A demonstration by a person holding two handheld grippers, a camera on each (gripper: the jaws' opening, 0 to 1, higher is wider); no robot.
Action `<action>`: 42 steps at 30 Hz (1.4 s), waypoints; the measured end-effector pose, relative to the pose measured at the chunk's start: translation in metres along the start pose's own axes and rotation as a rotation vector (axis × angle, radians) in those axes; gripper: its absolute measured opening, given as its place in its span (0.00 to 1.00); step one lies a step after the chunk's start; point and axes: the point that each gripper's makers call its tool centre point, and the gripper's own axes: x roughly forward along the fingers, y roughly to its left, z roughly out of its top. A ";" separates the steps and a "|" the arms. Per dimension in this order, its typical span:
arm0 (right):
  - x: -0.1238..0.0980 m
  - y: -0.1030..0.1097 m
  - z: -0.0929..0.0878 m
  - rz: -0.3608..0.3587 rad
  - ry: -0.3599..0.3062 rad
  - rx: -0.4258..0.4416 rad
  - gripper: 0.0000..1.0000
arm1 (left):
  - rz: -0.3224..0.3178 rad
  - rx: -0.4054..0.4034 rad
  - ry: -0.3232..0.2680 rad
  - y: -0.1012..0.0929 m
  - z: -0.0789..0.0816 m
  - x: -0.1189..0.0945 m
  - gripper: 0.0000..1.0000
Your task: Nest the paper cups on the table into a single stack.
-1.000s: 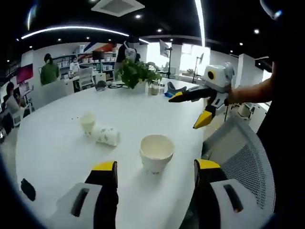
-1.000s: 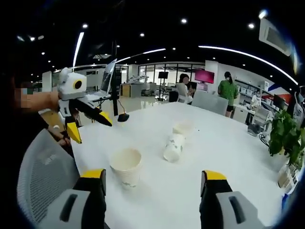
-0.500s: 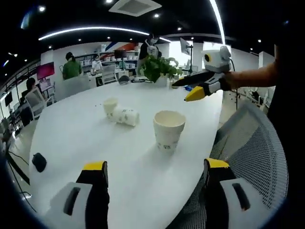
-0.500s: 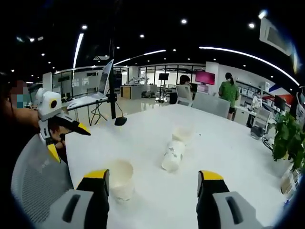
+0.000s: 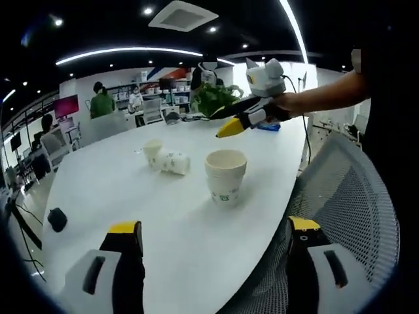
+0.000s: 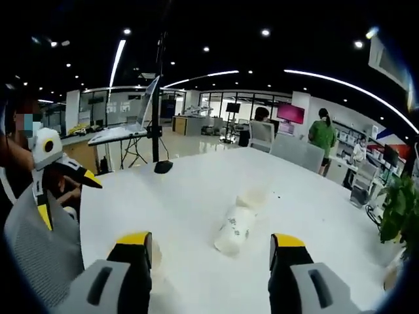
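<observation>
Right tool (image 5: pixel 222 128) swung in over upright cup (image 5: pixel 226 176) at near bench (image 5: pixel 98 190) edge; left tool (image 5: pixel 209 261) pulled back. Both gaping, holding nothing. Tipped cup (image 6: pixel 234 229), far cup (image 6: pixel 252 196) mid-bench. Nesting not begun.

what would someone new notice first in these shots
An upright paper cup stands near the white table's edge, straight ahead of the open left tongs. Further in, a tipped cup lies on its side beside another upright cup, ahead of the open right tongs. A green potted plant sits at the far side.
</observation>
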 end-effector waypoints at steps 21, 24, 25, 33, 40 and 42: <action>0.067 -0.051 0.005 -0.020 0.050 -0.106 0.75 | 0.054 -0.088 -0.130 0.000 0.025 0.015 0.98; 0.078 -0.059 0.003 -0.022 0.065 -0.105 0.76 | 0.056 -0.090 -0.140 0.001 0.025 0.015 0.99; 0.081 -0.061 0.002 -0.024 0.071 -0.109 0.77 | 0.055 -0.092 -0.142 0.000 0.026 0.015 0.99; 0.101 -0.068 0.001 -0.001 0.096 -0.118 0.79 | 0.034 -0.078 -0.119 -0.004 0.020 0.018 0.99; 0.120 -0.071 0.004 0.011 0.092 -0.127 0.76 | 0.027 -0.074 -0.122 -0.004 0.020 0.019 0.99; 0.127 -0.070 0.006 0.025 0.092 -0.146 0.73 | 0.025 -0.075 -0.129 -0.004 0.020 0.019 0.99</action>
